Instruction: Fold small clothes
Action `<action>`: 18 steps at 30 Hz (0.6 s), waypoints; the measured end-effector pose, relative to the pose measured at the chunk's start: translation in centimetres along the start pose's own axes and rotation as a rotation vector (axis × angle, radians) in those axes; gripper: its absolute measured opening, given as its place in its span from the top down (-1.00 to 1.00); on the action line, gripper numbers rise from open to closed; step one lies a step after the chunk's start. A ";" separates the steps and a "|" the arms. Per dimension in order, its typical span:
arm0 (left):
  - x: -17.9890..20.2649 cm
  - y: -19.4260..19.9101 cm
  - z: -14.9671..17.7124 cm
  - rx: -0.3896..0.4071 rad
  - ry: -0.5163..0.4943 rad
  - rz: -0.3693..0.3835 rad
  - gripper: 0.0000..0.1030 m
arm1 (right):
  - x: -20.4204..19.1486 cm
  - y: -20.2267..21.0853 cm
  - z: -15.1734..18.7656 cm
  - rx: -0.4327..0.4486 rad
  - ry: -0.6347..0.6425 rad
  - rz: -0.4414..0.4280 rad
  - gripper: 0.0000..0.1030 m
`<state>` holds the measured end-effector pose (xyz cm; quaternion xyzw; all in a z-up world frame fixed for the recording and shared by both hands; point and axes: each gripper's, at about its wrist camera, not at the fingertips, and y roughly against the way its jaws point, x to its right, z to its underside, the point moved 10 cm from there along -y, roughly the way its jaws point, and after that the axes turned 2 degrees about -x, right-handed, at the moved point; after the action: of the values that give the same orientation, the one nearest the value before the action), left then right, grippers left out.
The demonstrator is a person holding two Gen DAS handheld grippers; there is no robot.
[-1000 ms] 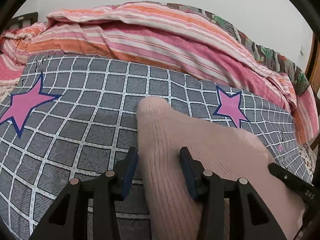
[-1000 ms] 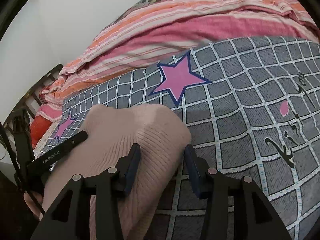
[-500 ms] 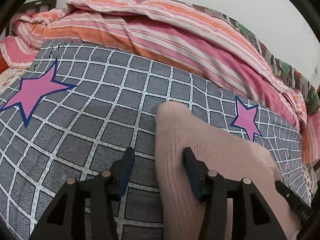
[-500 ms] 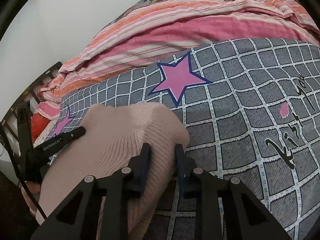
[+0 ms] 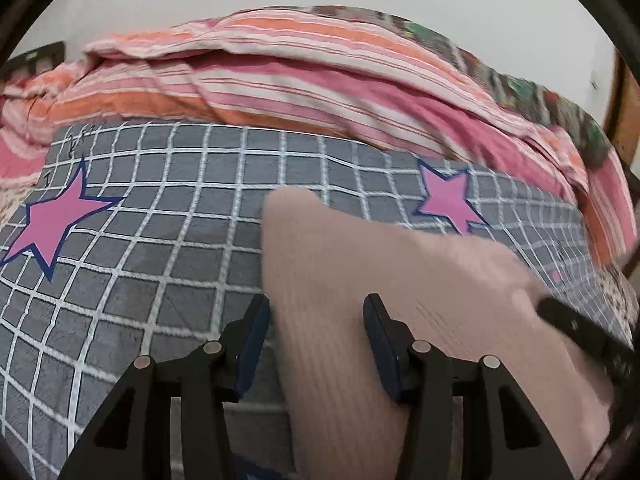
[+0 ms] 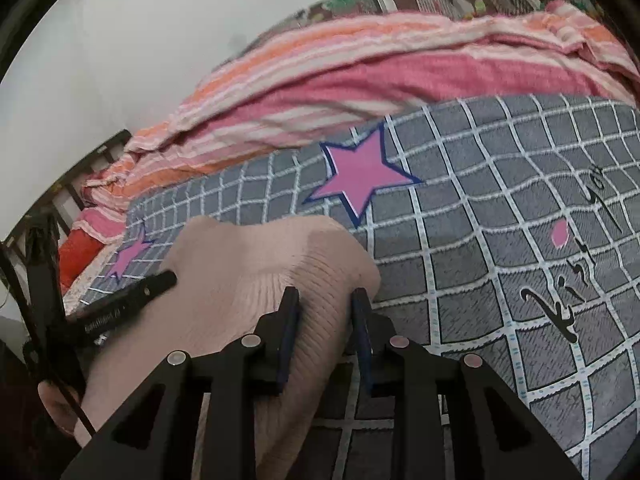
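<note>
While the pale pink ribbed knit garment (image 5: 360, 280) lies on the grey grid-patterned bedspread with pink stars (image 5: 160, 240), the left claw (image 5: 316, 340) straddles its near left edge with its jaws wide apart, the cloth between the blue pads but not pinched. From that stance, a closing stroke risks gathering only a thin fold, or catching the bedspread beneath, so the corner could slip free when lifted. Further right, the right claw (image 6: 326, 340) stands narrowed on the garment's (image 6: 260, 280) right edge, its pads pressing a bunched ridge of knit, apparently gripped. Should that side rise alone, I judge the soft knit would skew and drag sideways, spoiling an even fold. A striped pink and orange quilt (image 6: 360, 80) heaps along the far side of the bedspread (image 6: 520, 240), near enough to snag a garment carried too far forward.
</note>
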<state>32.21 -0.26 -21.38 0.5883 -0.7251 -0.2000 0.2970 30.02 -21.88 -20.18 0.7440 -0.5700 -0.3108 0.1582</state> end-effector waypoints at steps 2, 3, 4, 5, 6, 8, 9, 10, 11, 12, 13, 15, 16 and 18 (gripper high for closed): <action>0.8 0.9 0.5 0.004 -0.036 -0.011 0.09 | -0.2 0.5 -0.1 0.015 0.009 -0.013 0.48; 1.2 1.3 0.8 0.003 -0.052 -0.010 0.09 | -0.4 0.6 0.0 0.018 0.019 -0.017 0.48; 1.6 1.7 1.1 0.001 -0.067 -0.012 0.09 | -0.6 0.6 0.1 0.016 0.031 -0.023 0.43; 1.7 2.1 1.4 0.002 -0.080 -0.016 0.09 | -0.8 0.5 0.2 0.008 0.044 -0.020 0.40; 1.9 2.3 1.7 0.001 -0.087 -0.016 0.09 | -1.0 0.3 0.4 0.001 0.056 -0.008 0.39; 2.0 3.3 2.6 -0.004 -0.081 0.003 0.08 | -1.0 0.1 0.6 -0.006 0.070 0.021 0.39; 1.9 3.8 3.2 -0.011 -0.060 0.028 0.08 | -0.8 0.1 0.7 -0.010 0.068 0.030 0.39; 1.8 4.2 3.7 -0.016 -0.047 0.041 0.08 | -0.7 0.0 0.9 -0.019 0.063 0.039 0.39; 1.8 4.5 4.1 -0.022 -0.035 0.055 0.08 | -0.4 -0.1 1.0 -0.031 0.053 0.049 0.39; 1.8 4.9 4.5 -0.028 -0.024 0.068 0.07 | -0.3 -0.3 1.2 -0.046 0.050 0.054 0.40; 1.8 5.3 4.9 -0.038 -0.011 0.085 0.08 | -0.2 -0.6 1.4 -0.074 0.049 0.069 0.40; 2.0 5.9 5.5 -0.057 0.003 0.093 0.08 | -0.1 -0.5 1.5 -0.106 0.054 0.098 0.40; 2.1 6.2 5.7 -0.064 0.008 0.095 0.08 | -0.2 0.0 1.5 -0.111 0.061 0.108 0.40; 2.2 6.6 6.2 -0.080 0.024 0.107 0.08 | -0.7 1.6 1.3 -0.104 0.065 0.095 0.39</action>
<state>22.94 -1.31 -21.37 0.5386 -0.7434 -0.2056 0.3392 27.88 -21.57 -20.05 0.7166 -0.5821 -0.3081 0.2296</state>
